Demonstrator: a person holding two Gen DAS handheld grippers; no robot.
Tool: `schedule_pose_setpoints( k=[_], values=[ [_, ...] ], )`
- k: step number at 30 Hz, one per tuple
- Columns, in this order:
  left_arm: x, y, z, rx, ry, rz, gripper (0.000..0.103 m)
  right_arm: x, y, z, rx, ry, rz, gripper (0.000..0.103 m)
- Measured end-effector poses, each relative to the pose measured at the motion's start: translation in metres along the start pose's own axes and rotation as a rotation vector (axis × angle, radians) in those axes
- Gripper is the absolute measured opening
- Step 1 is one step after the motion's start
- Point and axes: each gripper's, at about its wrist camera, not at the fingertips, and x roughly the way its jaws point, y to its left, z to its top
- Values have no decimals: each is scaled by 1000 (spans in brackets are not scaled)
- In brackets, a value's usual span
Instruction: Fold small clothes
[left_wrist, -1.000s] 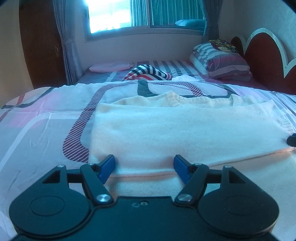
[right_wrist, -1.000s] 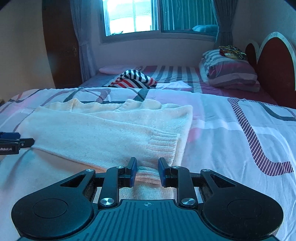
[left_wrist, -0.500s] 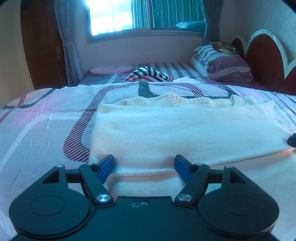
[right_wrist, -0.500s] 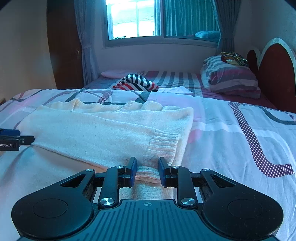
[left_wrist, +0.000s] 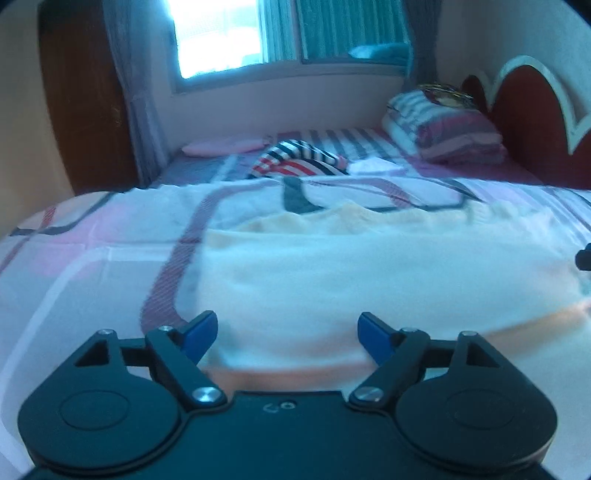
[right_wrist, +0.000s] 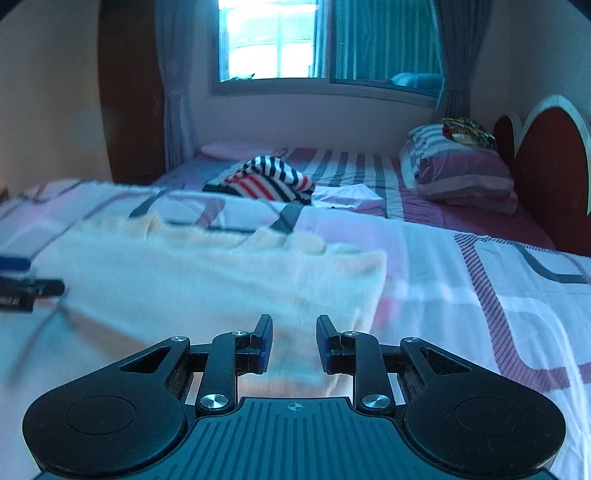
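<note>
A cream knit sweater (left_wrist: 369, 280) lies folded flat on the bed, also in the right wrist view (right_wrist: 207, 284). My left gripper (left_wrist: 286, 332) is open, its blue fingertips (left_wrist: 201, 330) wide apart over the sweater's near left edge. My right gripper (right_wrist: 293, 341) has its jaws partly apart at the sweater's near right corner; the cloth lies between and under the pads (right_wrist: 264, 343), and I cannot tell if it is gripped. The left gripper shows at the left edge of the right wrist view (right_wrist: 26, 291). Both views are motion-blurred.
A striped red, white and black garment (right_wrist: 266, 181) lies further back on the bed. A striped pillow (right_wrist: 461, 173) sits by the red headboard (right_wrist: 554, 166). A white folded cloth (right_wrist: 354, 197) lies beside the striped garment. Patterned bedspread (right_wrist: 498, 295) extends right.
Both grippers have risen and moved; the views are now blurred. The right gripper's jaws have opened wider than before. The left gripper stays open.
</note>
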Motion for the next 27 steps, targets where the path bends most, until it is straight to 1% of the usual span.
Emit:
schedule_pose_setpoints(
  k=[1, 2, 3, 4, 5, 6, 7, 8, 9, 10, 11, 12, 14, 16, 21, 23, 27],
  values=[
    [8, 2, -2, -4, 27, -10, 82, 8, -1, 1, -11, 5, -4, 25],
    [12, 6, -6, -34, 29, -29, 83, 19, -2, -1, -24, 39, -31, 25],
    [13, 11, -7, -65, 30, -49, 84, 27, -7, -7, -14, 52, -43, 25],
    [12, 14, -4, -76, 39, -55, 83, 27, -11, -8, 2, 33, -28, 25],
    [9, 13, -2, -70, 41, -42, 80, 26, -11, -7, -2, 39, -26, 25],
    [3, 11, -1, -50, 23, -22, 77, 24, -10, -4, -14, 53, -32, 25],
    [0, 8, -2, -28, 12, -12, 77, 21, -9, -1, -14, 63, -39, 25],
    [2, 6, -5, -8, 34, -18, 80, 17, -9, 1, -8, 57, -40, 25],
    [6, 5, -8, -6, 52, -22, 81, 15, -9, 0, -8, 45, -37, 25],
    [6, 6, -9, -17, 42, -22, 83, 20, -9, -4, -25, 68, -46, 25],
    [7, 7, -8, -28, 48, -24, 83, 22, -9, -9, -34, 62, -49, 25],
    [6, 8, -6, -40, 57, -24, 83, 22, -8, -8, -36, 70, -55, 25],
    [1, 7, -5, -22, 61, -5, 82, 15, -7, -1, -5, 98, -62, 25],
    [-9, 6, -6, -7, 59, 6, 80, -1, -8, 2, 20, 71, -50, 25],
    [-45, 11, -19, -4, 45, -12, 80, -52, -6, -7, 25, 36, -36, 26],
    [-65, 13, -28, 8, 40, -11, 80, -72, -3, -13, 40, 43, -36, 33],
    [-110, 19, -50, 30, 38, -16, 80, -125, 4, -32, 74, 34, -29, 35]
  ],
)
